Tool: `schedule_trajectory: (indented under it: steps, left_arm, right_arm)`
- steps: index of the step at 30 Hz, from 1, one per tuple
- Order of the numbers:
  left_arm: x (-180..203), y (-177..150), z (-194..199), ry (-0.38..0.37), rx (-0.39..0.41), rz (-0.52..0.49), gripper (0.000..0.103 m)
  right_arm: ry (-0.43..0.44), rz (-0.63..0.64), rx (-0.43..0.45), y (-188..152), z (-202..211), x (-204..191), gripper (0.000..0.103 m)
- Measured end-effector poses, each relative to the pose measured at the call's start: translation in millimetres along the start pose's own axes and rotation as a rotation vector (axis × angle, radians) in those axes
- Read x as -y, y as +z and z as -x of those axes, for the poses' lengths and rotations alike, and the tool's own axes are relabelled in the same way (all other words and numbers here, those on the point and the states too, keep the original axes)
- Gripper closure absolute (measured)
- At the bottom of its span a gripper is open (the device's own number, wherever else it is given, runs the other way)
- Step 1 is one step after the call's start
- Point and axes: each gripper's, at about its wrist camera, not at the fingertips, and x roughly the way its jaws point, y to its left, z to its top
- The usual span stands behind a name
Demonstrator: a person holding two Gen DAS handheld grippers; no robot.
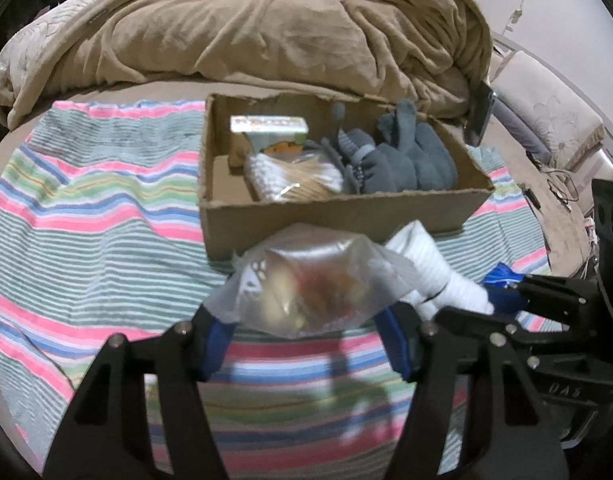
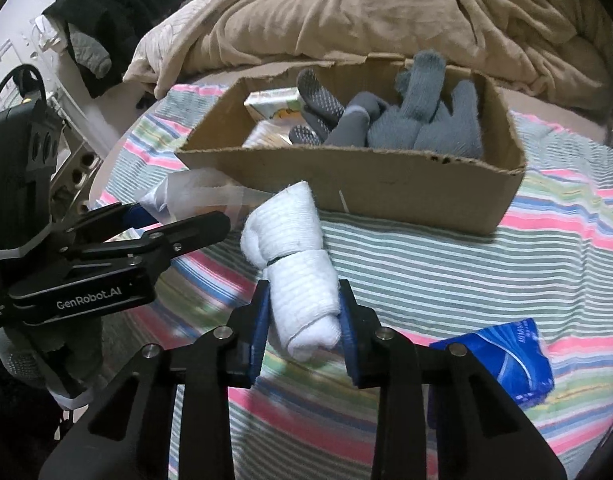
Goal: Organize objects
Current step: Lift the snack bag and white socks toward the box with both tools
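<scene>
Left gripper [image 1: 306, 322] clamping crinkly clear plastic bag [image 1: 306, 284], right gripper [image 2: 304, 322] pinching our ribbed white sock roll [image 2: 294, 264], torn cardboard box [image 2: 386, 192] behind.

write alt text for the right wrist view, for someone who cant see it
The right gripper clamps a rolled white sock bundle above a striped blanket. Behind it sits an open cardboard box holding grey gloves; the left gripper holds a clear plastic bag.

Black claw [image 2: 304, 320], blue pads [image 2: 261, 324], silver screws
</scene>
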Motion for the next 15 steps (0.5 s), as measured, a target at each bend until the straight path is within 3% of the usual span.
schedule_trajectory:
  steps: [15]
  left_arm:
    - [-3, 6, 48, -0.006, 0.088, 0.004, 0.039]
  right_arm:
    - [-0.062, -0.028, 0.080, 3, 37, 5, 0.069]
